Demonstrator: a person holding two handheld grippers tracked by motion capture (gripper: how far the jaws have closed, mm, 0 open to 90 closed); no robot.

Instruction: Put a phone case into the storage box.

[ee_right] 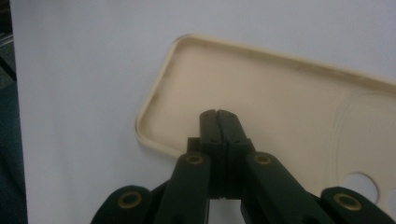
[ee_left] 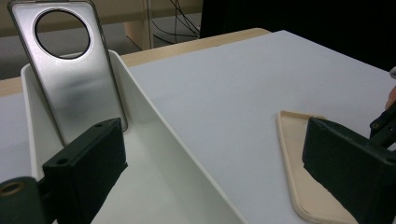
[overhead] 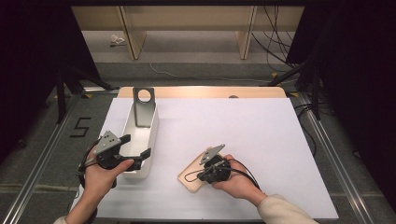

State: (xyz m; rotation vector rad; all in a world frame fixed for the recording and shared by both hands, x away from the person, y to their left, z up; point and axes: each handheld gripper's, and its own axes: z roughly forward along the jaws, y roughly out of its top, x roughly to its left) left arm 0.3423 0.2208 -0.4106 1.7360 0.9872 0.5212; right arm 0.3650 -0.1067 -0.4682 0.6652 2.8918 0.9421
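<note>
Under my right tool (ee_right: 217, 113) lies the beige phone case (ee_right: 261, 93) — jaws pressed together, empty; my left tool (ee_left: 205, 163) gapes wide, gripping nothing — astride the white bin's wall (ee_left: 154, 126).

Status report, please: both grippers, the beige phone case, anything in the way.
Left gripper open, at the white bin. Right gripper shut, empty, over the beige case lying flat. Nothing in the way.
</note>
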